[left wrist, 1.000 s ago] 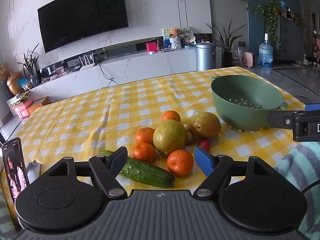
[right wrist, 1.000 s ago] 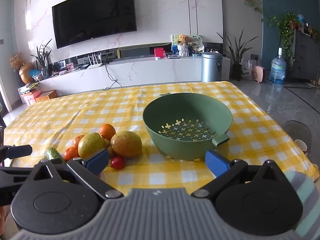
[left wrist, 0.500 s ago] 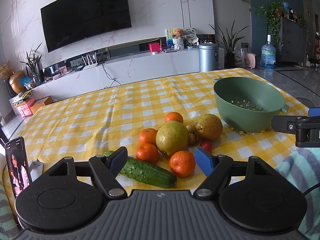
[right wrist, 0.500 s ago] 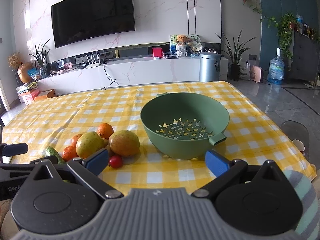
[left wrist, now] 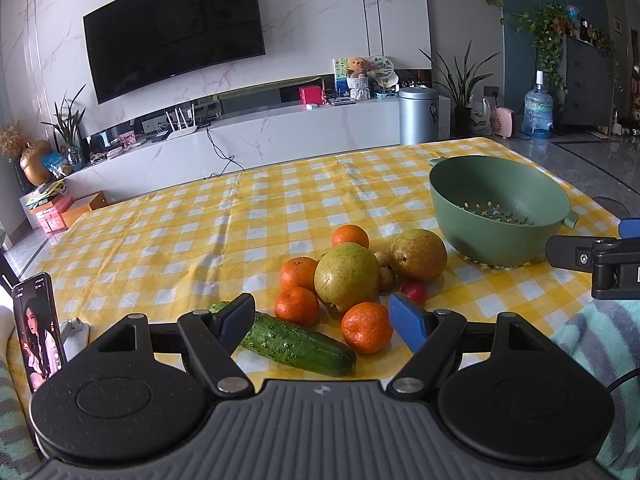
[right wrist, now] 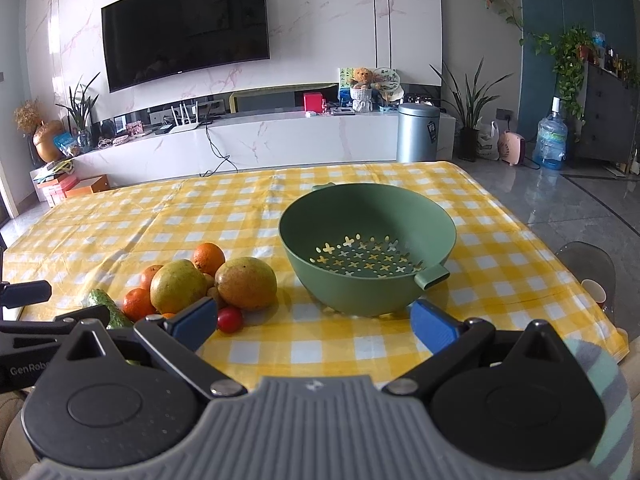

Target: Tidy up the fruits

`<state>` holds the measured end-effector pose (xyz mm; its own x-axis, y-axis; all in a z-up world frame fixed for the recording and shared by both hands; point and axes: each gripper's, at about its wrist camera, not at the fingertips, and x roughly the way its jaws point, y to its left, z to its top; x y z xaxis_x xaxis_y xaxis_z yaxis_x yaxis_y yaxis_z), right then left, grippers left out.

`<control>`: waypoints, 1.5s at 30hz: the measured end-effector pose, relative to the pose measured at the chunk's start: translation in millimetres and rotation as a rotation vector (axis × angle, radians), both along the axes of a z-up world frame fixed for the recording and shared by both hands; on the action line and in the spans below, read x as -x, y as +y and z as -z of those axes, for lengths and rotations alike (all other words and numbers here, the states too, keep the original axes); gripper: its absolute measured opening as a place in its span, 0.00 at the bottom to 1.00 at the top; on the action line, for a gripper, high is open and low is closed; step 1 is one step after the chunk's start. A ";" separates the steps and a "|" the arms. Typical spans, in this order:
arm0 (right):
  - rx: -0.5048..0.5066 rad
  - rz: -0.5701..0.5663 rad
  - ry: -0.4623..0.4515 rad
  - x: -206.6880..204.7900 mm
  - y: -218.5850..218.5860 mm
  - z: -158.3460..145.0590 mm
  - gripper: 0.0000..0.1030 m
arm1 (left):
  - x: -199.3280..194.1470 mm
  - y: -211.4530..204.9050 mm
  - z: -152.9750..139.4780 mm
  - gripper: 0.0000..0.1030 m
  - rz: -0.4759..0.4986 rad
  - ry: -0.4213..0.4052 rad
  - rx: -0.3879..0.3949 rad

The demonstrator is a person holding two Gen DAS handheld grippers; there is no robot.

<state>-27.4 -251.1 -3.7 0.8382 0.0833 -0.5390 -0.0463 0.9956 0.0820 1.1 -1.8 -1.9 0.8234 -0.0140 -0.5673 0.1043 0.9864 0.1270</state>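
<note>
Fruit sits in one heap on the yellow checked table point(left wrist: 168, 240), left of the green colander point(left wrist: 500, 208). In the heap we count four oranges point(left wrist: 366, 327), two large green-yellow pears point(left wrist: 346, 274) touching small brown fruits between them, and one red cherry tomato point(left wrist: 414, 292) at the front beside the right-hand pear point(right wrist: 245, 282). A cucumber point(left wrist: 298, 344) lies on its side at the near edge of the heap, just beside the nearest orange.

Our left tongs point(left wrist: 322, 323) hover near the table's front edge, spread wide and gripping nothing; cucumber and nearest orange show between the blue pads point(left wrist: 405, 320). Our right tongs point(right wrist: 316, 322) are likewise spread and empty, aimed at the colander, with the tomato just beside the left-hand pad point(right wrist: 196, 320).

We see nothing but star-shaped drain holes in the colander's bottom. A phone point(left wrist: 38, 332) stands upright at the table's left corner, screen lit. A striped teal sleeve point(left wrist: 600, 344) shows at the right.
</note>
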 end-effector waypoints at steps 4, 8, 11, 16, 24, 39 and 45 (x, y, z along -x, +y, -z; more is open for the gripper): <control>0.004 0.003 0.005 0.6 -0.2 -0.4 0.96 | 0.1 0.0 -0.4 0.87 0.000 0.000 0.000; 0.005 0.003 0.006 0.2 0.0 -0.9 0.96 | 0.0 0.0 0.0 0.87 0.001 0.001 0.001; 0.004 0.004 0.007 -0.2 0.9 -0.7 0.96 | 1.0 -0.1 -1.5 0.87 0.003 0.002 0.001; 0.004 0.005 0.013 0.0 1.0 0.0 0.96 | 1.0 -0.1 -1.6 0.87 0.002 0.002 0.002; 0.005 0.006 0.015 0.2 0.8 0.1 0.96 | 1.2 -0.2 -2.0 0.87 0.003 0.001 0.002; 0.006 0.009 0.018 0.7 0.2 1.1 0.96 | 1.6 -0.3 -2.7 0.87 0.003 0.000 0.004; 0.007 0.012 0.022 1.3 -0.3 1.5 0.96 | 1.6 -0.3 -2.8 0.87 0.002 0.000 0.004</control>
